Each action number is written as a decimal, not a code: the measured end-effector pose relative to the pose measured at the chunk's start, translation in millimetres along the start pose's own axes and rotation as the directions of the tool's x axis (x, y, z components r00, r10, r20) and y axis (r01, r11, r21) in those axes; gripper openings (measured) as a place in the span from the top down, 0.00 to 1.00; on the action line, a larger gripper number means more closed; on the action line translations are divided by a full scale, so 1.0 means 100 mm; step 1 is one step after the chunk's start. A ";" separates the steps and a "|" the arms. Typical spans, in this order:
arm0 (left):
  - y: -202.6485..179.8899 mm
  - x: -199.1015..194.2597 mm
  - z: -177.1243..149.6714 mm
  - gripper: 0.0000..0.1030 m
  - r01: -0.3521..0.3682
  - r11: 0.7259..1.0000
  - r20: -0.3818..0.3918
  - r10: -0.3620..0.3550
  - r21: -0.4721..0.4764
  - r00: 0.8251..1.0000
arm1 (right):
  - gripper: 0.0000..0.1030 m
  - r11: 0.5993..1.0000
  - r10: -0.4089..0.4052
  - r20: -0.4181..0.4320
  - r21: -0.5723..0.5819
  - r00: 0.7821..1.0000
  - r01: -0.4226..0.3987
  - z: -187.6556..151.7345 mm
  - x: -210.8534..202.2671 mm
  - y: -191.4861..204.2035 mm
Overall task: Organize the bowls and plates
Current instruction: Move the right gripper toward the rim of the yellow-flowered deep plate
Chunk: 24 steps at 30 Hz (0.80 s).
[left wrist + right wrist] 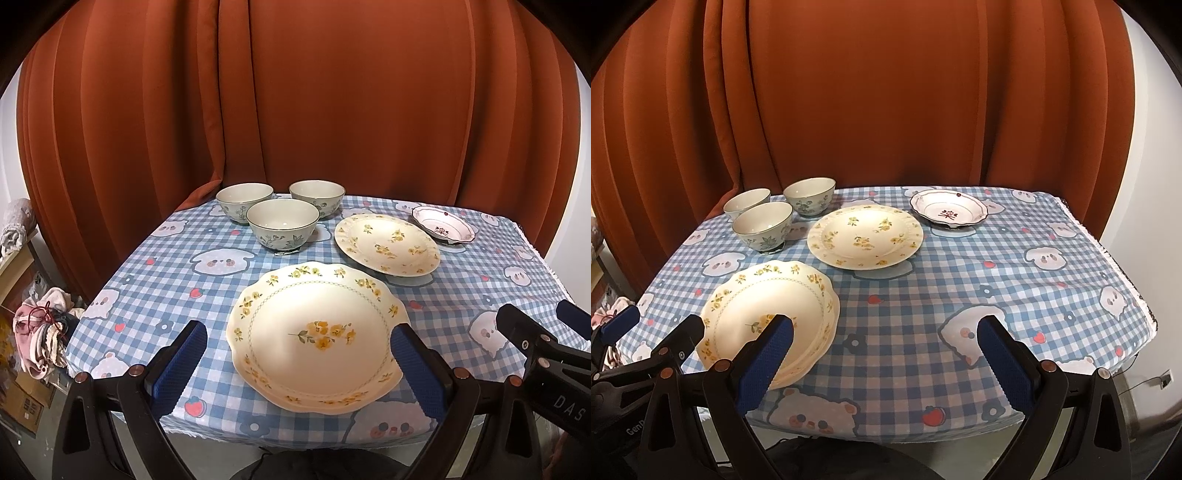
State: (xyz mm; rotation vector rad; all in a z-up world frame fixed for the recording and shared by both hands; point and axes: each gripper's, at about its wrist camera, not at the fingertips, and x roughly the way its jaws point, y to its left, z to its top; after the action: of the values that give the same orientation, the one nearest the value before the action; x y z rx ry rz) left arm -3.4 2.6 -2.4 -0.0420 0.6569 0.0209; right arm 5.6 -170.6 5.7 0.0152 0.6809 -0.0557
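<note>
Left wrist fisheye looks along the left gripper (297, 363), whose blue-padded fingers (181, 363) stand spread wide above the near edge of the table, pinching nothing. Between those fingers and just ahead of them sits a stack of scalloped yellow-flower plates (317, 332), resting on the blue checked tablecloth (155, 273). Further ahead and slightly left of this gripper stand three pale green floral bowls (282, 225), close together in a cluster, upright. Ahead and to its right lies a round yellow-flower plate (388, 243), and beyond that, further right, a small white dish with a red flower motif (443, 225). An orange curtain (295, 92) hangs behind the table.

From the right wrist camera, the right gripper (884, 362) is likewise spread apart and empty, hovering over bare cloth at the table's near edge. The plate stack lies to its left, partly hidden behind its left finger; the small dish is far ahead of it.
</note>
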 end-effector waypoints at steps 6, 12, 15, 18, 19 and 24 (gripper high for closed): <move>-0.01 0.01 0.00 0.03 -0.002 1.000 0.000 0.002 0.002 1.000 | 0.02 1.000 0.001 -0.001 0.004 1.000 -0.001 0.01 0.01 -0.01; 0.00 0.02 0.00 0.02 -0.011 1.000 0.002 0.011 0.006 1.000 | 0.02 1.000 0.002 -0.002 0.007 1.000 -0.002 0.01 0.02 -0.03; 0.00 0.02 -0.01 0.02 -0.013 1.000 0.001 0.013 0.009 1.000 | 0.02 1.000 0.003 -0.002 0.009 1.000 -0.003 0.01 0.03 -0.04; 0.00 0.02 -0.02 0.01 -0.013 1.000 0.000 0.013 0.010 1.000 | 0.02 1.000 0.003 -0.003 0.012 1.000 -0.003 0.01 0.03 -0.03; 0.00 0.02 -0.02 0.01 -0.013 1.000 0.002 0.013 0.010 1.000 | 0.02 1.000 0.002 -0.003 0.013 1.000 -0.002 0.00 0.03 -0.03; 0.00 0.03 -0.02 0.01 -0.011 1.000 0.004 0.011 0.012 1.000 | 0.02 1.000 0.003 -0.003 0.013 1.000 -0.003 0.01 0.04 -0.03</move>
State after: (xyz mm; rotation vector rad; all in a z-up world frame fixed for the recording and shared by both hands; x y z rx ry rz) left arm -2.7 2.7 -5.9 -0.0265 0.6532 0.0272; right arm 8.9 -174.3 4.4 0.0291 0.6835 -0.0569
